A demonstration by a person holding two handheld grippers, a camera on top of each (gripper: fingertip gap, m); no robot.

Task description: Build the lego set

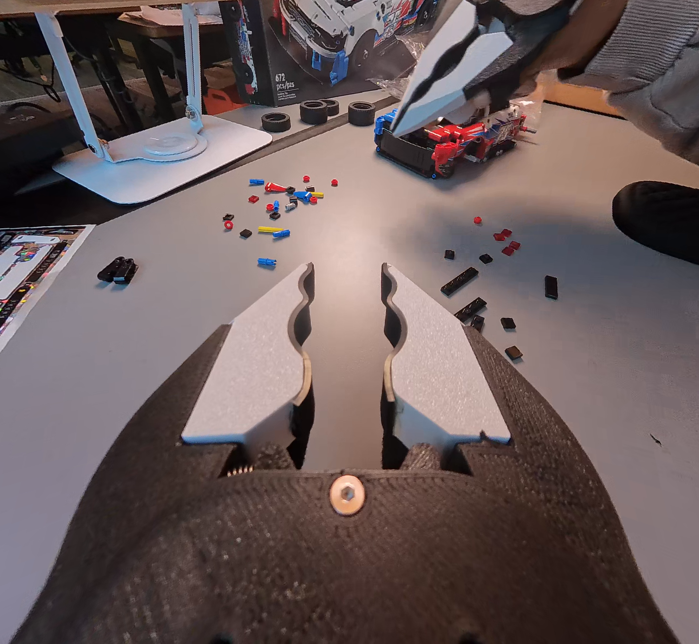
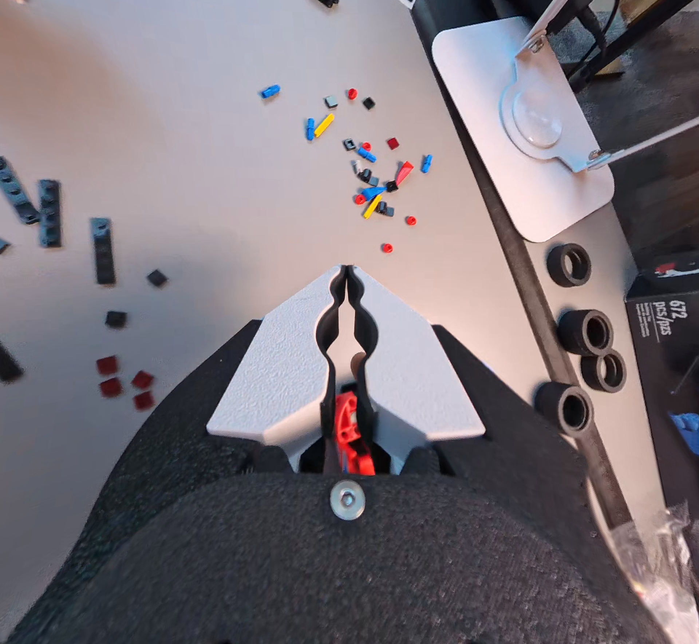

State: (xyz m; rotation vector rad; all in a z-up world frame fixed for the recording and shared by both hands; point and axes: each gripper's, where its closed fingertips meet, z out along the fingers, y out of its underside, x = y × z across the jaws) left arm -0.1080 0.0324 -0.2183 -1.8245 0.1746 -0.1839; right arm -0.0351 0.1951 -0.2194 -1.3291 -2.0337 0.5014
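Observation:
A part-built Lego car (image 1: 450, 145), red, blue, white and black, stands on the grey table (image 1: 378, 209) at the far right. My right gripper (image 1: 397, 130) is shut, with its tips down at the car's front end. In its own view the right gripper (image 2: 347, 266) has its tips together with nothing between them, and a red part of the car (image 2: 350, 433) shows through the gap near the finger bases. My left gripper (image 1: 347, 266) is open and empty, low over the table. Small blue, red, yellow and black loose pieces (image 1: 283, 202) (image 2: 370, 172) lie ahead of it.
Black plates (image 1: 459, 281) (image 2: 49, 209) and red tiles (image 1: 507, 242) (image 2: 125, 383) lie to the right. Black tyres (image 1: 314, 111) (image 2: 586, 331) stand before the set's box (image 1: 321, 32). A white stand base (image 1: 162, 157) (image 2: 522, 126), a printed sheet (image 1: 22, 266) and a black connector (image 1: 119, 269) lie left. The gap from one gripper's tips to the other's is roughly 20 centimetres.

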